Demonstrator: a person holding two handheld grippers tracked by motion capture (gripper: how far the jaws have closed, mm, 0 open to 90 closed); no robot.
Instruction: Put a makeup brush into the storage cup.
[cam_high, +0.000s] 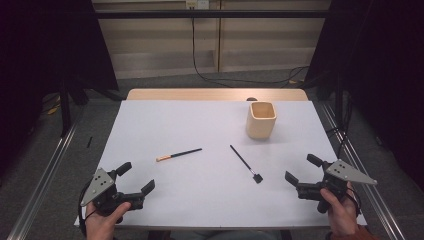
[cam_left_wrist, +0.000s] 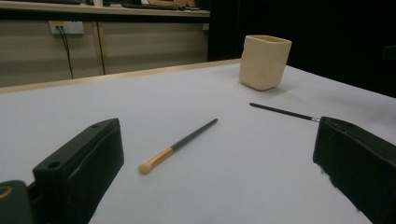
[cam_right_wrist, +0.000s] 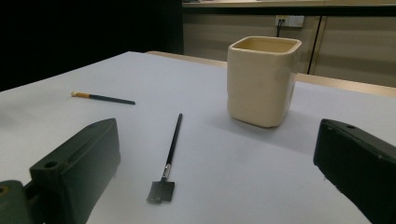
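Right gripper view reveals comb brush (cam_right_wrist: 161, 191) bristles, unlike left.

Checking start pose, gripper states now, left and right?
Left gripper: open, holding nothing.
Right gripper: open, holding nothing.

Cream cup (cam_high: 261, 120), black brush with orange band (cam_high: 178, 154), black comb-tipped brush (cam_high: 245, 163), white table (cam_high: 200, 190)

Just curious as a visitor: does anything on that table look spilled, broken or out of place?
Nothing stands out. The cream cup stands upright, and the two brushes, one with an orange band and a black one, lie flat and apart on the white table. No spills or damage are visible.
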